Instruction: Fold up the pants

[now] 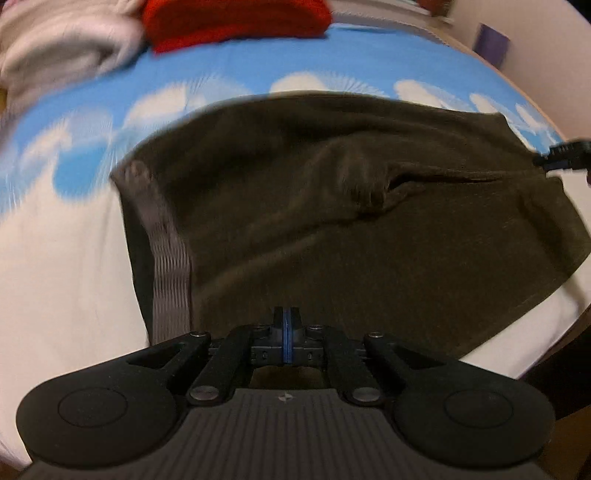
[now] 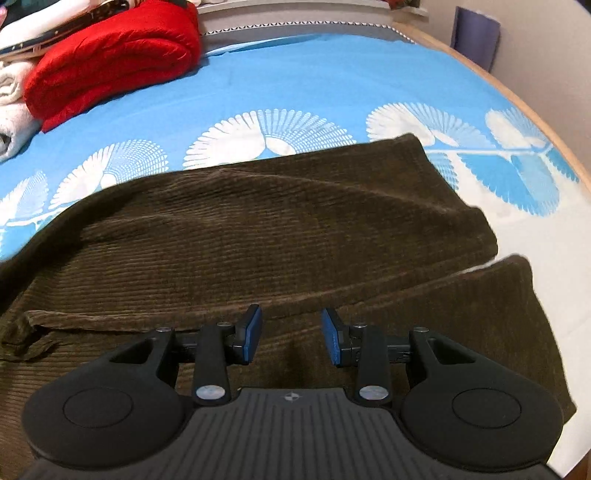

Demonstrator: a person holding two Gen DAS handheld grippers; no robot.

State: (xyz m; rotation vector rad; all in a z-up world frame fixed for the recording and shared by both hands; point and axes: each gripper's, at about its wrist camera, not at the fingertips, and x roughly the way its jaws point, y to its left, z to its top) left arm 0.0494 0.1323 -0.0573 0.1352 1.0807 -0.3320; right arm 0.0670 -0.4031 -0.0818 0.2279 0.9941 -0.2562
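Dark olive-brown corduroy pants (image 1: pixel 332 229) lie spread on a blue and white bedsheet (image 1: pixel 221 70), the grey-lined waistband (image 1: pixel 166 251) at the left and the two legs running right. My left gripper (image 1: pixel 287 325) hovers over the near edge of the seat, its blue pads pressed together with nothing between them. In the right wrist view the two pant legs (image 2: pixel 280 229) lie side by side with a fold line between them. My right gripper (image 2: pixel 291 332) is open, just above the near leg. It also shows in the left wrist view (image 1: pixel 565 155) at the far right.
A folded red blanket (image 2: pixel 110 62) and white towels (image 2: pixel 14 99) sit at the bed's far left. The bed's wooden rim (image 2: pixel 517 99) curves along the right, with a purple object (image 2: pixel 476 35) against the wall beyond. The near part of the sheet (image 1: pixel 66 280) is white.
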